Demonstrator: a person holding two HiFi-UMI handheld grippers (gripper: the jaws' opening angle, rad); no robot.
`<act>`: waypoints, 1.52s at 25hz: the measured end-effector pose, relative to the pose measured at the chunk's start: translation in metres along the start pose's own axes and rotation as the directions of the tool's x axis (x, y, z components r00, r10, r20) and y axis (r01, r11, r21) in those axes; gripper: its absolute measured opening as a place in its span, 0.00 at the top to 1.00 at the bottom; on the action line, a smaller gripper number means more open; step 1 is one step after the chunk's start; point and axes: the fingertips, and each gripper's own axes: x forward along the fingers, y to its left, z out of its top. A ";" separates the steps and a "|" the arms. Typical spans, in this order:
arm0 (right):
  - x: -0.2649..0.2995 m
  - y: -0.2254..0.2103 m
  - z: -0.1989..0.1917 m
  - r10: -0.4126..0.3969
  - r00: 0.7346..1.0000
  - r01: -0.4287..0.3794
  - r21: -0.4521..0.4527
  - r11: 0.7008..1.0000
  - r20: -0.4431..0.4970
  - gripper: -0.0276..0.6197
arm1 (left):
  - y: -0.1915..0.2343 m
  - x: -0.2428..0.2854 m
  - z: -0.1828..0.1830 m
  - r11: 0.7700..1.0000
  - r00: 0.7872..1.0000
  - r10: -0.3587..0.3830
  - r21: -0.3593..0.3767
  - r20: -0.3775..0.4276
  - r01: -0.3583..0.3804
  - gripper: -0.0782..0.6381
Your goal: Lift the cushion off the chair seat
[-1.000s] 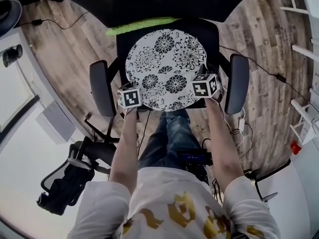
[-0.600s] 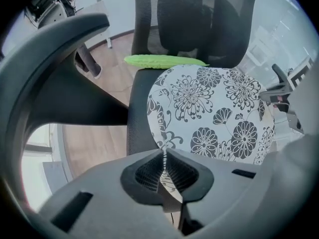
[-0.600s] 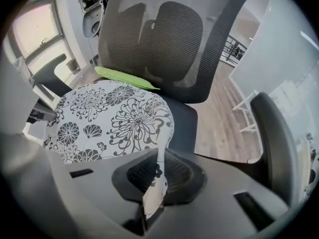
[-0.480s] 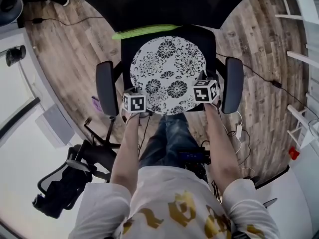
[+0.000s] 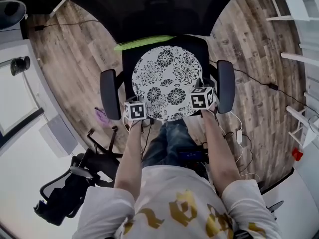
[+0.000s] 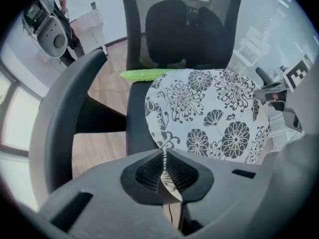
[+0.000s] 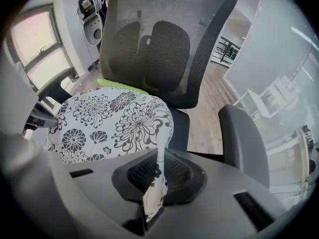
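Chair-side: my left gripper and right gripper are each clamped on the near edge of the floral cushion, tilted up over the black chair seat. Raising both evenly should keep the thin fabric from slipping free.

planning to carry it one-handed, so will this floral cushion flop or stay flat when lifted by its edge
Probably floppy: the cushion edge folds thin between the left gripper jaws and the right gripper jaws. Likely light, since two small edge pinches hold it. Its middle may sag.
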 end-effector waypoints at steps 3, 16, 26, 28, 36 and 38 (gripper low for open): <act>-0.010 0.002 0.004 0.007 1.000 -0.007 -0.003 1.000 0.008 0.92 | 0.001 -0.012 0.006 1.000 1.000 0.003 -0.003 0.018 -0.003 0.86; -0.067 -0.002 0.010 0.017 0.998 -0.022 0.084 0.996 0.060 0.92 | 0.013 -0.060 0.013 0.999 0.995 0.003 -0.042 0.098 0.001 0.86; -0.117 -0.001 0.017 -0.007 0.992 -0.008 0.116 0.993 0.130 0.92 | 0.002 -0.105 0.018 0.996 0.981 -0.076 -0.025 0.179 0.082 0.86; -0.125 -0.002 0.017 -0.007 0.990 -0.010 0.124 0.992 0.137 0.92 | 0.005 -0.113 0.021 0.996 0.978 -0.083 -0.028 0.193 0.090 0.86; -0.153 -0.004 0.019 -0.001 0.983 -0.032 0.180 0.983 0.184 0.92 | 0.009 -0.143 0.033 0.992 0.960 -0.119 -0.009 0.252 0.126 0.86; -0.162 -0.003 0.023 -0.003 0.980 -0.034 0.184 0.982 0.198 0.92 | 0.010 -0.150 0.034 0.990 0.957 -0.135 -0.009 0.257 0.142 0.86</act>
